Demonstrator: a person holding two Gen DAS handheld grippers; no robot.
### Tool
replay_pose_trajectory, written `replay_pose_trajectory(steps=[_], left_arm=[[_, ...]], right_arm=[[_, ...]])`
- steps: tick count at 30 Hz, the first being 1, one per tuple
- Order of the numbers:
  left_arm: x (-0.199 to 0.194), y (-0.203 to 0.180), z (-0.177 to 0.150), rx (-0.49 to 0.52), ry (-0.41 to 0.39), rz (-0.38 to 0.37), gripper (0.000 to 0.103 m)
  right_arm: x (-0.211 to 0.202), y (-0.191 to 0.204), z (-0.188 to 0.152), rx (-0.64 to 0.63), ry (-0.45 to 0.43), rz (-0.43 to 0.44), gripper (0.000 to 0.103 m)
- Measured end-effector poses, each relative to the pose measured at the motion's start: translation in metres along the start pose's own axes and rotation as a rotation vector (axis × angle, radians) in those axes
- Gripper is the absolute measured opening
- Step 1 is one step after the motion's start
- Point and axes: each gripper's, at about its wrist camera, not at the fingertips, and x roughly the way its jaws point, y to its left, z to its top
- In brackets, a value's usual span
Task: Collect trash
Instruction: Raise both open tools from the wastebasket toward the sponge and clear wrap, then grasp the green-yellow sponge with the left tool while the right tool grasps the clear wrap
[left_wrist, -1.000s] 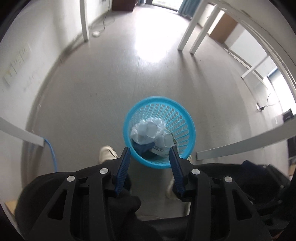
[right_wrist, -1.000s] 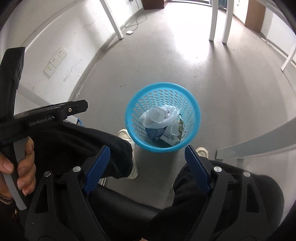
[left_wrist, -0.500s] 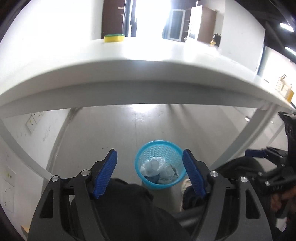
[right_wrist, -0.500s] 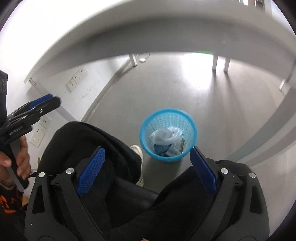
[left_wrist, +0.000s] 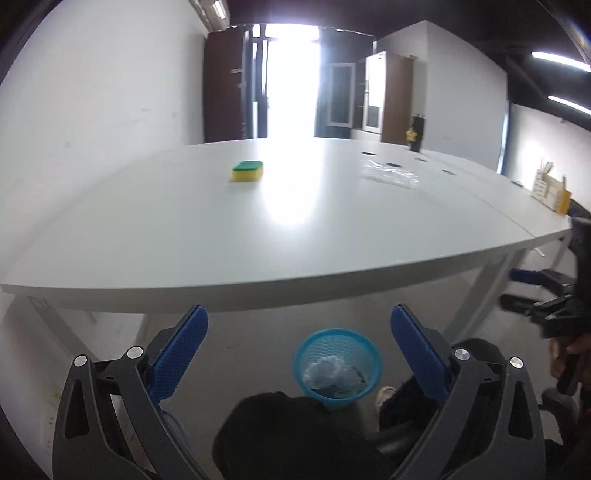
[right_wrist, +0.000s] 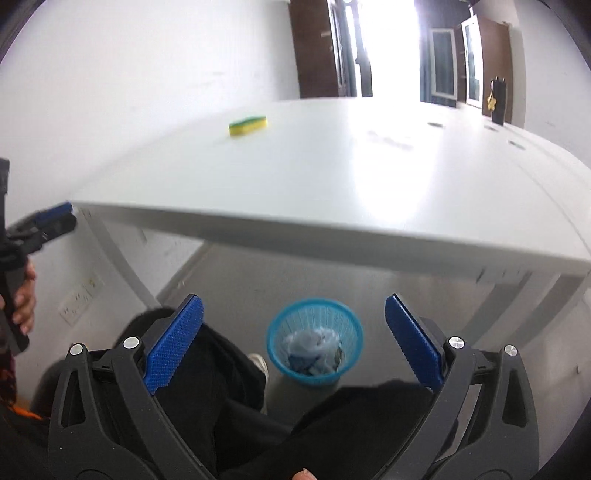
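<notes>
The blue mesh waste basket (left_wrist: 337, 363) stands on the floor under the near edge of the white table (left_wrist: 258, 229), between the seated person's dark-trousered knees (right_wrist: 207, 369). Inside it lies crumpled pale trash (left_wrist: 330, 371), with darker scraps under it; it fills the lower part of the basket and stays below the rim.

Left gripper (left_wrist: 299, 347): jaws opening, blue pads spread wide, nothing between them; the basket shows through the gap, well beyond the tips. Right gripper (right_wrist: 293, 332): jaws likewise opening, wide apart, nothing gripped; the basket again sits in the gap, farther off.

On the table above the basket, 1 yellow-and-green sponge (left_wrist: 248, 171) rests toward the far left. A piece of clear crumpled plastic (left_wrist: 389, 175) lies toward the far right of the tabletop, well apart from the sponge. A small rack (left_wrist: 550, 190) stands at the table's right end.

In the right wrist view a hand (right_wrist: 24, 299) at the left edge grips a gripper handle. White shoes (right_wrist: 258, 363) rest on the floor just beside the basket.
</notes>
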Motion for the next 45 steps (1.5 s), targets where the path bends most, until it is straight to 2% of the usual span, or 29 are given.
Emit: replay_pose_trajectory(steps=[2,7,11,14,16,22,29,34,40,45], left_arm=[[0.011,0.001,0.009,-0.013,0.028,0.025,0.097],[0.024,0.01,0.035,-0.049,0.011,0.015,0.097],[0.044,0.014,0.061,-0.054,0.002,0.014,0.097],[0.058,0.019,0.08,-0.086,0.017,-0.019,0.097],[0.068,0.019,0.093,-0.078,0.023,-0.005,0.097],[0.097,0.019,0.131,-0.033,0.027,0.027,0.097],[0.145,0.039,0.17,-0.051,0.107,0.035,0.097],[0.181,0.053,0.192,-0.037,0.144,0.1,0.097],[0.237,0.07,0.218,-0.048,0.205,0.098,0.097],[0.292,0.08,0.236,-0.034,0.288,0.082,0.097]], right_arm=[[-0.004,-0.006,0.014,0.006,-0.029,-0.012,0.094],[-0.011,-0.021,0.053,-0.023,-0.071,-0.062,0.094],[-0.008,-0.032,0.08,-0.036,-0.088,-0.069,0.094],[-0.003,-0.041,0.099,-0.045,-0.092,-0.075,0.094],[0.005,-0.048,0.112,-0.049,-0.088,-0.082,0.094],[0.037,-0.07,0.145,-0.05,-0.054,-0.085,0.094],[0.075,-0.098,0.192,-0.053,-0.009,-0.078,0.094],[0.114,-0.119,0.223,-0.058,0.044,-0.09,0.094],[0.164,-0.145,0.246,-0.059,0.115,-0.119,0.094],[0.197,-0.165,0.258,-0.05,0.158,-0.122,0.094]])
